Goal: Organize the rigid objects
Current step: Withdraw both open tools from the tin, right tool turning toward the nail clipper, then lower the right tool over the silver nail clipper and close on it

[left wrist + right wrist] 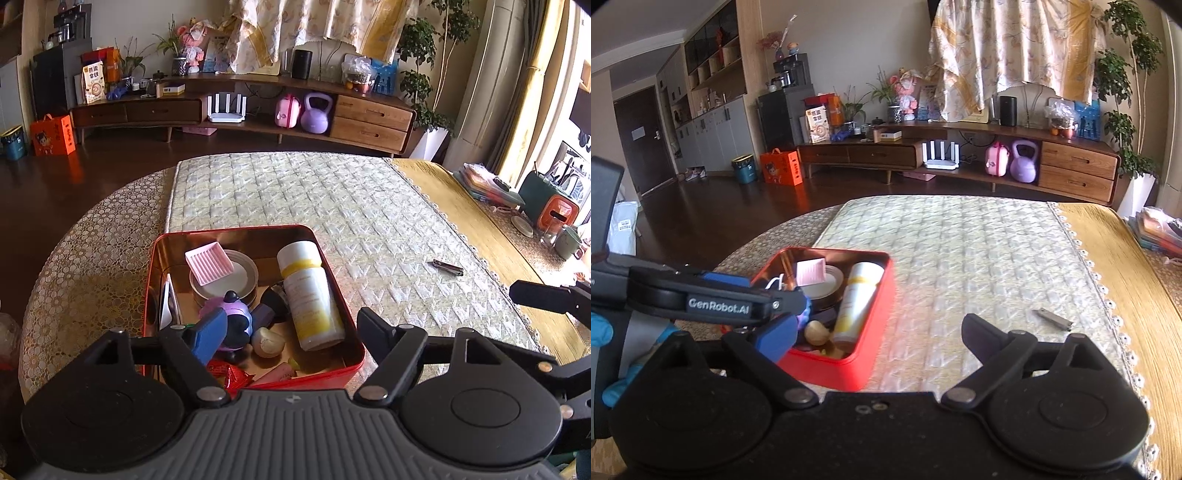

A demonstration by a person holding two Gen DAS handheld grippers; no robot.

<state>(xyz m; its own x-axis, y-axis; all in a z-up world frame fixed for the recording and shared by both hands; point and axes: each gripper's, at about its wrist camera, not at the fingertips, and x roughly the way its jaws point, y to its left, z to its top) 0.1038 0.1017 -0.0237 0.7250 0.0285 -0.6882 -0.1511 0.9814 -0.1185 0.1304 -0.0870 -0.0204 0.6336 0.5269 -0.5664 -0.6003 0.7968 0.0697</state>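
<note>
Now | left tongs (291,328) agape over red tin (354,354) | right tongs (879,336) agape beside it

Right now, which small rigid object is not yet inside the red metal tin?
The small silver metal nail clipper: it lies alone on the quilted mat, right of the red tin holding everything else.

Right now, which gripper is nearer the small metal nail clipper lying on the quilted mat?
Right. The right gripper hovers just short of the nail clipper; the left gripper sits over the red tin.
</note>
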